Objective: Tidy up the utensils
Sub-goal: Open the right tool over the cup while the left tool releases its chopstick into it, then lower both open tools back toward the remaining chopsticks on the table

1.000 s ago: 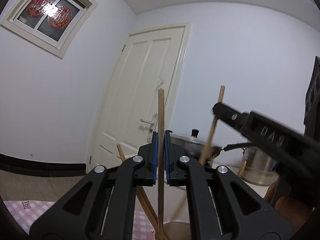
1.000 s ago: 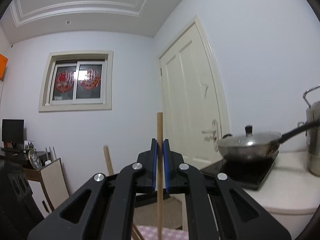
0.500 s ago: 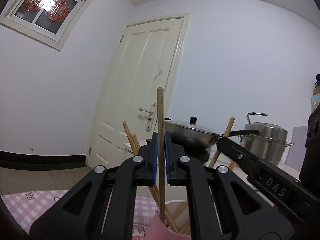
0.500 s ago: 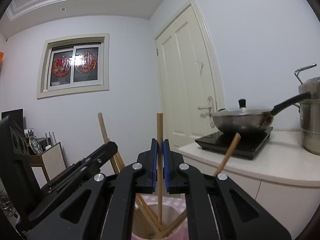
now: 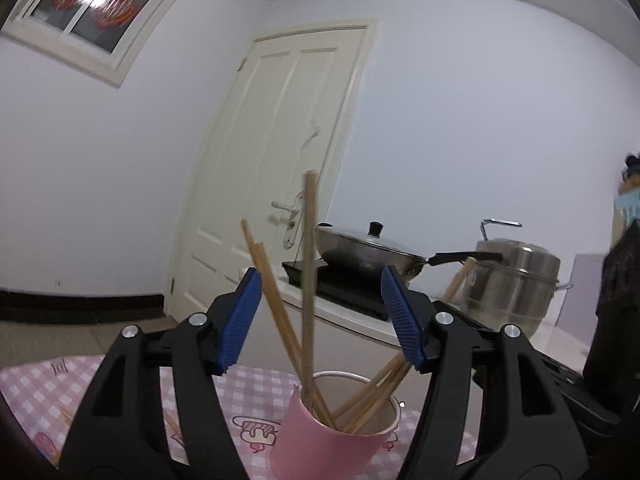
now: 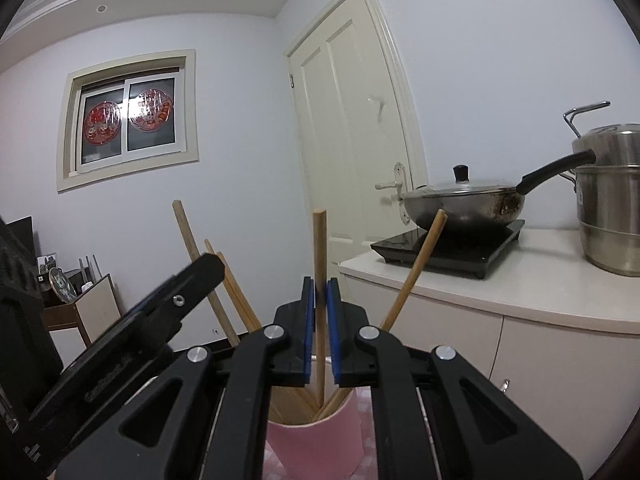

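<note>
A pink cup (image 5: 332, 432) stands on the checked tablecloth and holds several wooden chopsticks. My left gripper (image 5: 320, 280) is just above it and its jaws are opening. One upright chopstick (image 5: 309, 280) stands between the blue pads, touched by neither, with its lower end in the cup. In the right wrist view my right gripper (image 6: 319, 284) is shut on another upright chopstick (image 6: 320, 240). That chopstick's lower end reaches into the pink cup (image 6: 320, 444). One black finger of the left gripper (image 6: 192, 276) shows at the left of that view.
A lidded wok (image 5: 368, 252) sits on a black induction hob on the white counter (image 6: 520, 280), beside a steel steamer pot (image 5: 516, 276). A white door (image 5: 288, 160) is behind. Loose chopsticks (image 5: 172, 432) lie on the pink checked cloth (image 5: 48, 392).
The left jaws have sprung open and let go of their chopstick, which now stands in the cup. Both grippers sank toward the cup; the right one's chopstick now dips into it.
</note>
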`<state>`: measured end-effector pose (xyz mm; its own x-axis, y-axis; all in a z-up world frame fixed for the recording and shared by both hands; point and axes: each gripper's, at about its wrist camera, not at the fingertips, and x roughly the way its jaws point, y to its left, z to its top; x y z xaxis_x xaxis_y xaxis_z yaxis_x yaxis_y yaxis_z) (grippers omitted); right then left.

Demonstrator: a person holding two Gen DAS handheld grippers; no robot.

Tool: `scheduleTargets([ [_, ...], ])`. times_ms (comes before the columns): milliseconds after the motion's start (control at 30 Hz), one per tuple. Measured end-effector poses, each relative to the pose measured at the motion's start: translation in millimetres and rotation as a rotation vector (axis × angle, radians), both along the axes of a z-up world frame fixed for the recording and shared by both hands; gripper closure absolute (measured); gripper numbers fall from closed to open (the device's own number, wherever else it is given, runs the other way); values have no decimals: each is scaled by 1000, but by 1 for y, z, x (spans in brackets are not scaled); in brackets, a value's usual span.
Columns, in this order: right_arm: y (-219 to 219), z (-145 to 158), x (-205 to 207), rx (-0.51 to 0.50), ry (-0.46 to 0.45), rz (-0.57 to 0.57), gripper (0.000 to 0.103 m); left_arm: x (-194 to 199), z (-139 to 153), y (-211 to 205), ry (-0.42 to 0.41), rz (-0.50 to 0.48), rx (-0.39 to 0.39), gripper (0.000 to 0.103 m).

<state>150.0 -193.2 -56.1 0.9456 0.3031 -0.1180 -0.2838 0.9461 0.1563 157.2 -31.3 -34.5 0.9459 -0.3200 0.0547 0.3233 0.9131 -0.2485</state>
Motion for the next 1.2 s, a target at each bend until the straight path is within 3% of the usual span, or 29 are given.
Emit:
scheduleTargets([
  [100,1,0,-2,-1,16,-2,96,-8,2,-4,-17,14,33,42],
  [300,2,2,-14,-5,19,-22,74,-15,7,3,5,38,23,40],
  [933,10,4,-55,-18,22,-98,59,-44,4,19,62,38,44,33],
  [1200,11,-3,-73,-37,20,-132,52,-62,-1,21,73,47,96,27],
])
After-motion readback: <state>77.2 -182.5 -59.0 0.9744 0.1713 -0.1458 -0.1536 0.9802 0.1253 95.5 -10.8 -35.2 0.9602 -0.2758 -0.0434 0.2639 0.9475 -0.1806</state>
